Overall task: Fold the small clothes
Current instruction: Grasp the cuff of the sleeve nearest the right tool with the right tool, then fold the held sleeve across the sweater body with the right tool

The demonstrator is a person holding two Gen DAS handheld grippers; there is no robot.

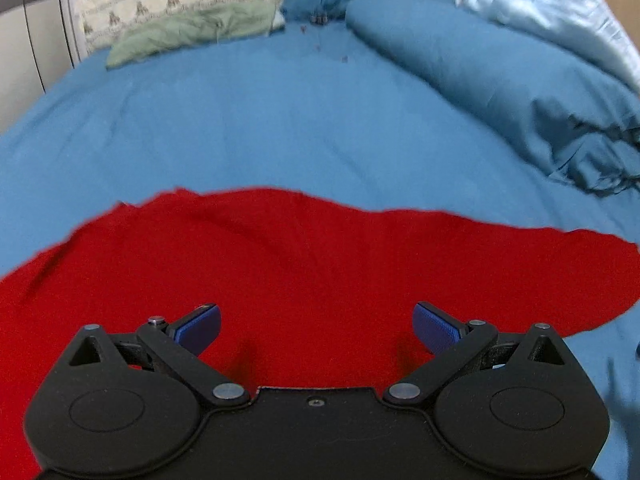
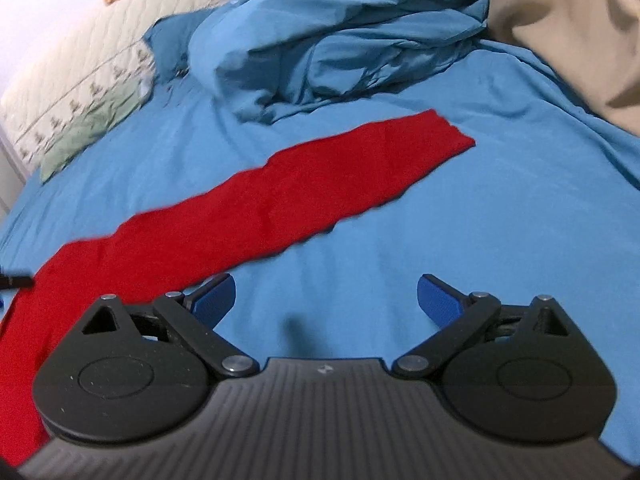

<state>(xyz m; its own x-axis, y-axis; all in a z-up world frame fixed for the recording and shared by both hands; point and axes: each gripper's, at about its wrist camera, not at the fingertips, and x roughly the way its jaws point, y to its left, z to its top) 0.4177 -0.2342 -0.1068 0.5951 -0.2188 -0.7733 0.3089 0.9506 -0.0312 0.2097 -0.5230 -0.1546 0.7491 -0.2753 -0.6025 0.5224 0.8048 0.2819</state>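
Observation:
A red garment (image 1: 304,264) lies flat on the blue bedsheet (image 1: 260,120). In the right wrist view it shows as a long red strip (image 2: 280,200) running from the lower left to the upper right. My left gripper (image 1: 316,330) is open and empty, low over the red garment. My right gripper (image 2: 326,298) is open and empty over the bare blue sheet (image 2: 480,240), just right of the garment's near end.
A bunched blue duvet (image 2: 340,40) lies at the back right of the bed, with a pale blue cover (image 1: 560,12) beyond it. A patterned pillow (image 1: 172,0) and a green cloth (image 1: 192,32) lie at the headboard. Beige fabric (image 2: 568,32) lies at the far right.

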